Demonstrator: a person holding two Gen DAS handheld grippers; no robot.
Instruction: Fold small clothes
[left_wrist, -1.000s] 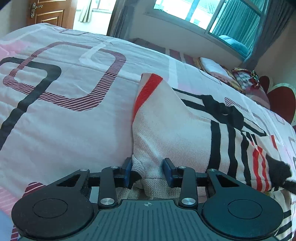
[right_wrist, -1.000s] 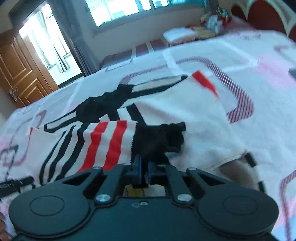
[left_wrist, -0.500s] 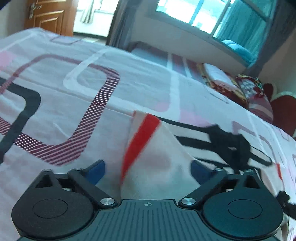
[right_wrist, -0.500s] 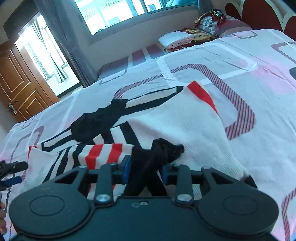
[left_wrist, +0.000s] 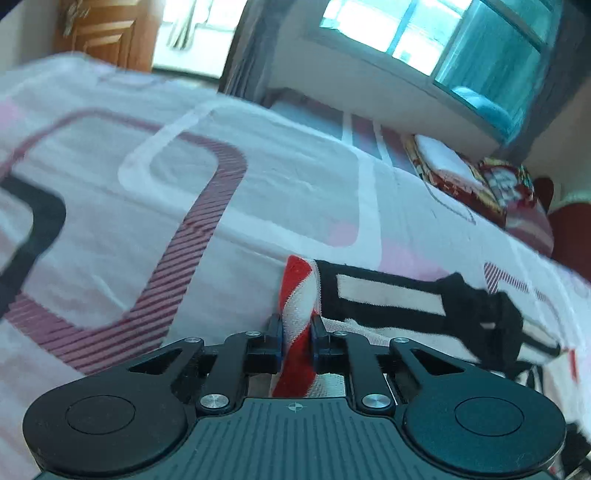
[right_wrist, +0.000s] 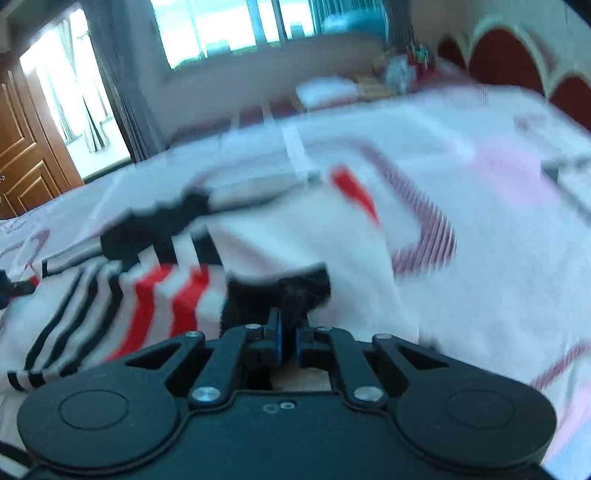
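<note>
A small white knit sweater with red and black stripes (right_wrist: 288, 243) lies on the bed. In the left wrist view my left gripper (left_wrist: 297, 325) is shut on its red-and-white striped edge (left_wrist: 297, 295), with the black-trimmed part (left_wrist: 476, 306) stretching to the right. In the right wrist view my right gripper (right_wrist: 288, 330) is shut on the sweater's black cuff (right_wrist: 295, 288). The striped sleeve (right_wrist: 110, 306) spreads to the left. Both views are blurred by motion.
The bedspread (left_wrist: 147, 229) is white and pink with dark and maroon loops. Folded bedding and a red patterned bundle (left_wrist: 495, 184) lie at the far edge by the window. A red headboard (right_wrist: 517, 62) stands at the right. A wooden door (right_wrist: 22, 155) is at the left.
My left gripper opened, moved to the sweater's red-striped edge and shut on it. My right gripper opened on the black cuff and shut on it again; both views now blur.
</note>
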